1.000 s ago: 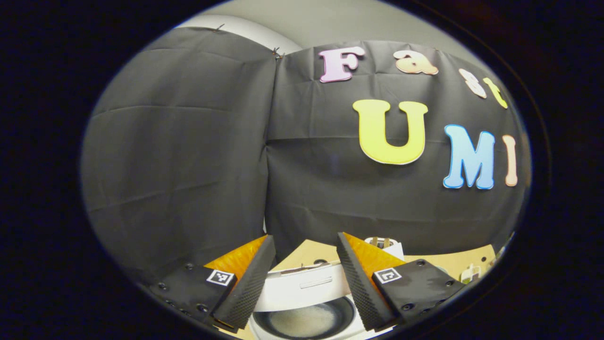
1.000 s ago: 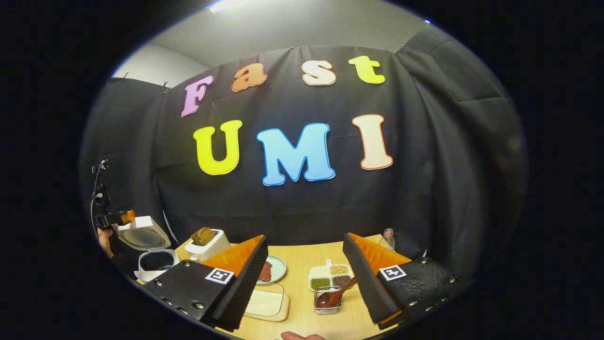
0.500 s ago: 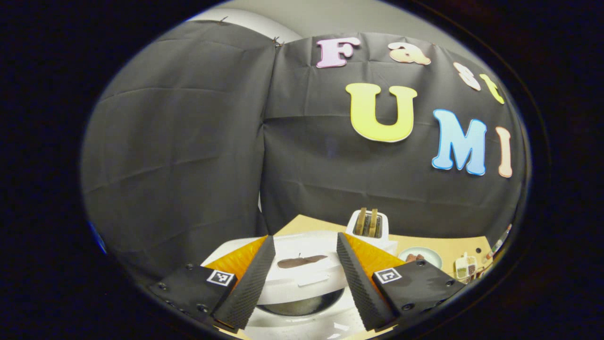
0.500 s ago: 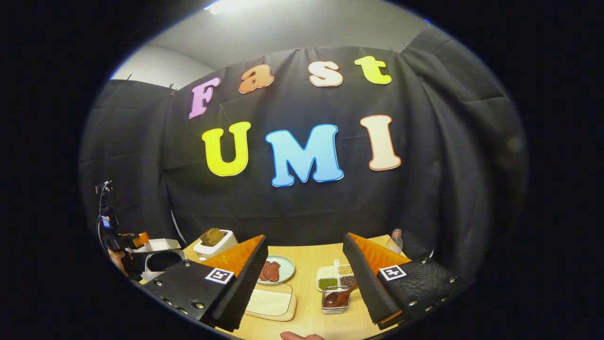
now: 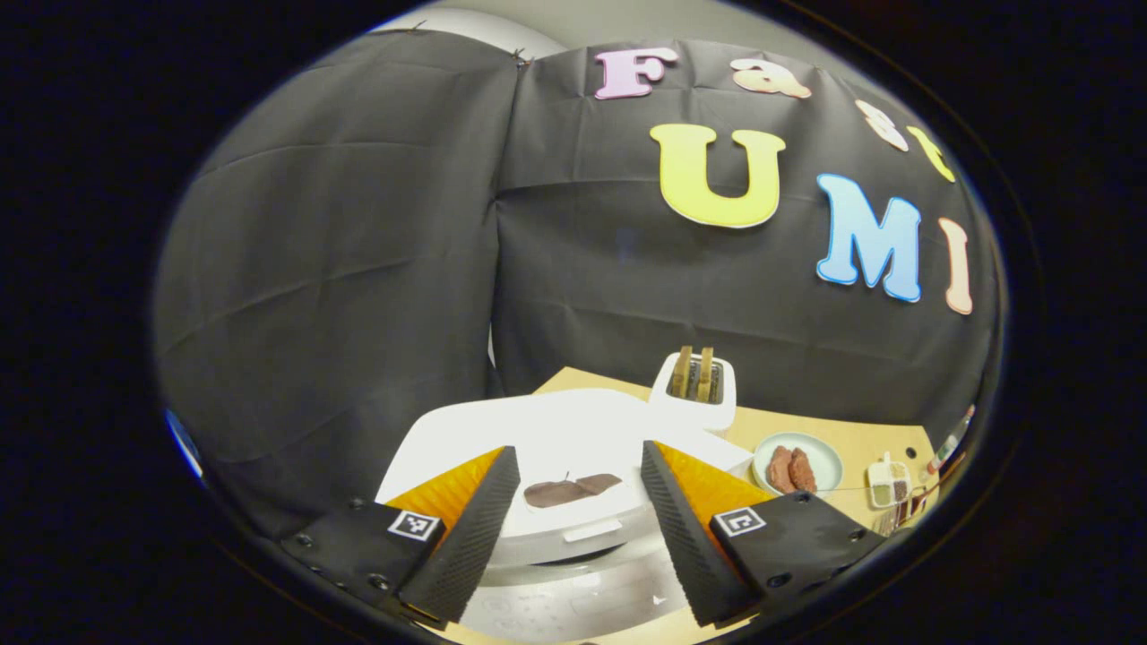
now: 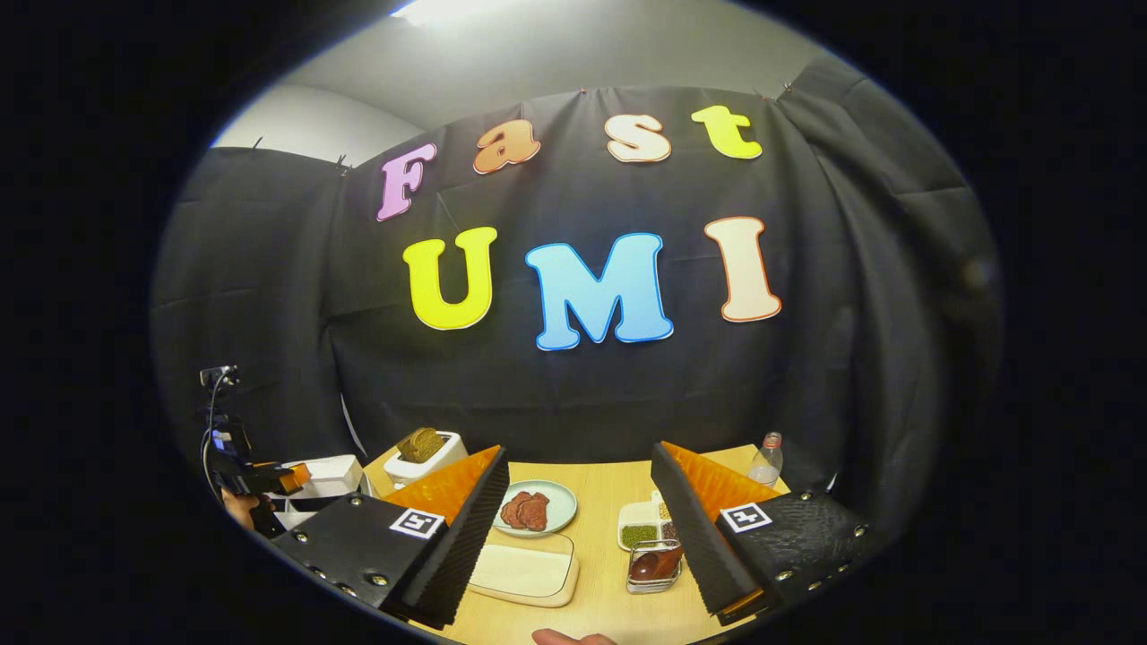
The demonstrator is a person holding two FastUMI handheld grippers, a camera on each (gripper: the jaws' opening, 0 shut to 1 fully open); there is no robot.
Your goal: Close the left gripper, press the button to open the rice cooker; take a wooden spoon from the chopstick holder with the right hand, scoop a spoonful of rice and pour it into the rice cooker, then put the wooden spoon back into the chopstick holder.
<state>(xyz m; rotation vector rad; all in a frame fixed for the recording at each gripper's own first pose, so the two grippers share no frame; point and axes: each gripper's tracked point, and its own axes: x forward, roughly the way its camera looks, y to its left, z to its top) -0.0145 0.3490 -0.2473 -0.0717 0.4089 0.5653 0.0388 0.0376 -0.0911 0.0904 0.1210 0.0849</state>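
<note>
While hovering over the table, left gripper [image 5: 573, 528] with its two fingers spread apart, clamped on nothing, poised above one white rice cooker [image 5: 556, 448] whose lid lies nearly shut with a thin dark gap at its front edge. Beyond and to the right, one white toaster [image 5: 694, 394] holding two slices of bread, then one pale round plate [image 5: 820, 457] carrying two reddish-brown pieces, all on a light wooden table [image 5: 860, 439].

In the right gripper view, right gripper [image 6: 578, 528] likewise parted and empty, raised over the near table edge. Between its fingers, one pale rectangular cutting board [image 6: 529, 573] near, the plate behind it. To the right, one small clear holder [image 6: 652, 578] with one dark wooden spoon [image 6: 654, 564] resting inside, one white divided dish of grains [image 6: 638, 528] just behind, one clear bottle [image 6: 766, 459] far right. At far left, the rice cooker beside the other gripper, held in one hand [image 6: 240, 509].
</note>
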